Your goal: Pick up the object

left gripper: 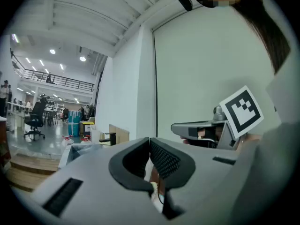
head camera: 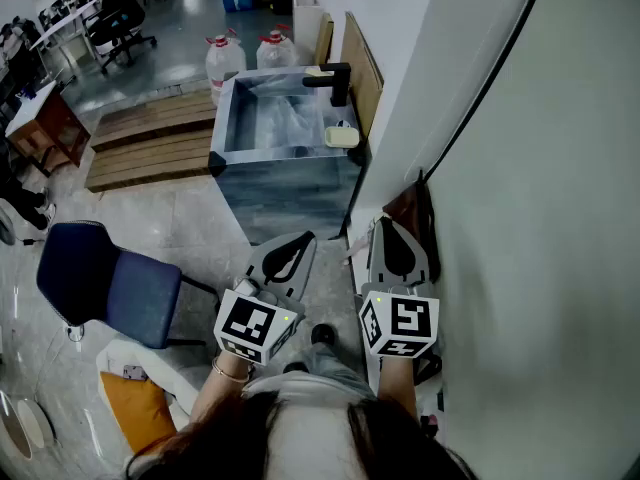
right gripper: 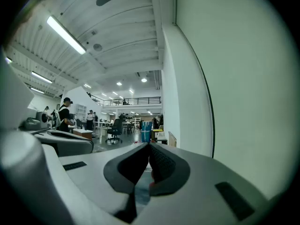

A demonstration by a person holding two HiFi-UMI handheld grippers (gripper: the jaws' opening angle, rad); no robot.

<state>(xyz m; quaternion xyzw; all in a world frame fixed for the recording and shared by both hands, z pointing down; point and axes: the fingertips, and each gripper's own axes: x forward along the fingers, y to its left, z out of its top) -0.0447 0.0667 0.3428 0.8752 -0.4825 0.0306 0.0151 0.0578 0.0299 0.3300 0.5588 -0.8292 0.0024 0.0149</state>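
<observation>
No single object stands out as the one named. My left gripper and right gripper are held side by side close to the person's body, well short of a grey sink unit. In the left gripper view the left gripper has its jaw tips touching and nothing between them. The right gripper looks the same in its own view, shut and empty. A black faucet and a pale yellow block sit on the sink's right rim.
A white wall runs close along the right. A blue chair stands at the left, wooden pallets and two water bottles lie beyond. An orange cushion is near the person's feet. People and desks are far off.
</observation>
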